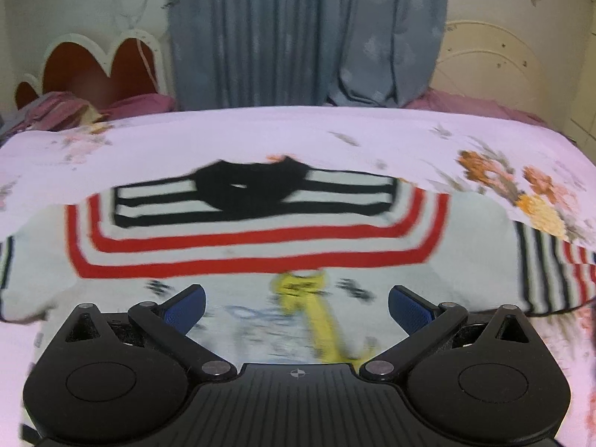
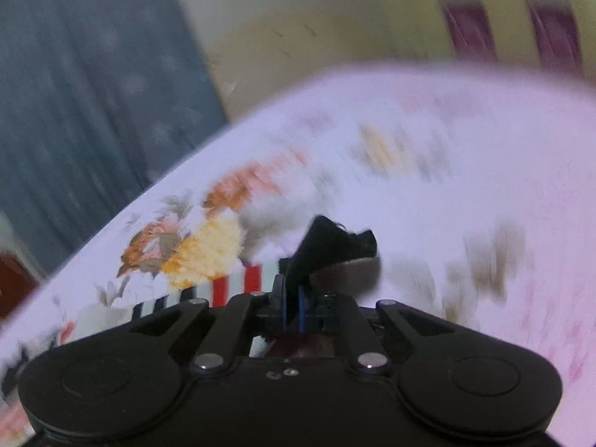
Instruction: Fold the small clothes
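A floral bed (image 1: 372, 138) carries the striped sweater (image 1: 260, 246), spread flat at centre; the left gripper (image 1: 296, 307) hovers wide open, empty, at 6 o'clock; the right gripper (image 2: 292, 311) pinches its black cuff (image 2: 327, 246) at 3 o'clock

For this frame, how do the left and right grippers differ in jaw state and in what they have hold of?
The left gripper stands wide open, blue pads far apart; the right gripper is shut, pads nearly together. The left holds nothing, hanging over the sweater; the right is clamped on the black cuff of its striped sleeve. Both are black with blue pads, above the floral bedsheet.
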Demonstrator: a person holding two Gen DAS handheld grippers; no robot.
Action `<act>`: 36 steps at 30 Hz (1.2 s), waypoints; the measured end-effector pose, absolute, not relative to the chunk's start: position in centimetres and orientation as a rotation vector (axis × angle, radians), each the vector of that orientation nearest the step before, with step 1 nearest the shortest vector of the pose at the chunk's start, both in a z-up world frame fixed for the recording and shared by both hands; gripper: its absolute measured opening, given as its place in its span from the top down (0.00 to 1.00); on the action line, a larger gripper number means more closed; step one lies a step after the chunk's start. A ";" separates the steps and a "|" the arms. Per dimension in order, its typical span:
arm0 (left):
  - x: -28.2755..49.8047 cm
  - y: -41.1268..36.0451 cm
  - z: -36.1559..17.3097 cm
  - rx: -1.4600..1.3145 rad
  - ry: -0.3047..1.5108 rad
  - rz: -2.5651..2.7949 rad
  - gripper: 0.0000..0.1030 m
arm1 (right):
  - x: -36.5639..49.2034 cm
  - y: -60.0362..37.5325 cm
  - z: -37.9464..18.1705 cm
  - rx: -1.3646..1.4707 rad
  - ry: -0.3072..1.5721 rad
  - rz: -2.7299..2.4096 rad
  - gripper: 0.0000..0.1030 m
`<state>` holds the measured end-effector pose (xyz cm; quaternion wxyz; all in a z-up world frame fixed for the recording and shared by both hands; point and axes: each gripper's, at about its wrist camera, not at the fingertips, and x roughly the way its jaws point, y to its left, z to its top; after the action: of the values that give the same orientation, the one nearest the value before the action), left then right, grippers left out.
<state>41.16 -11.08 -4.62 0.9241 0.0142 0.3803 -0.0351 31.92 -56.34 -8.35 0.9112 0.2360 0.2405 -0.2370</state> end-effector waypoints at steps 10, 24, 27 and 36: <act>43.2 0.3 -7.6 -0.060 0.861 -0.078 0.00 | 36.5 -50.0 -3.7 0.360 0.506 -0.380 0.94; 43.3 12.7 -8.3 -0.242 0.838 -0.051 0.00 | 43.5 -20.9 -3.7 0.172 0.605 0.285 0.94; 42.8 13.9 -8.6 -0.251 0.836 -0.049 0.00 | 43.0 -17.0 -4.3 0.117 0.639 0.360 0.94; 42.5 14.9 -8.8 -0.320 0.802 -0.073 0.00 | 41.8 -11.8 -7.2 0.036 0.743 0.493 0.71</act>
<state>42.53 14.91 -8.76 0.9077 -0.1550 0.3884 -0.0353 41.83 -11.79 -7.19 0.9022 0.0176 0.3591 0.2384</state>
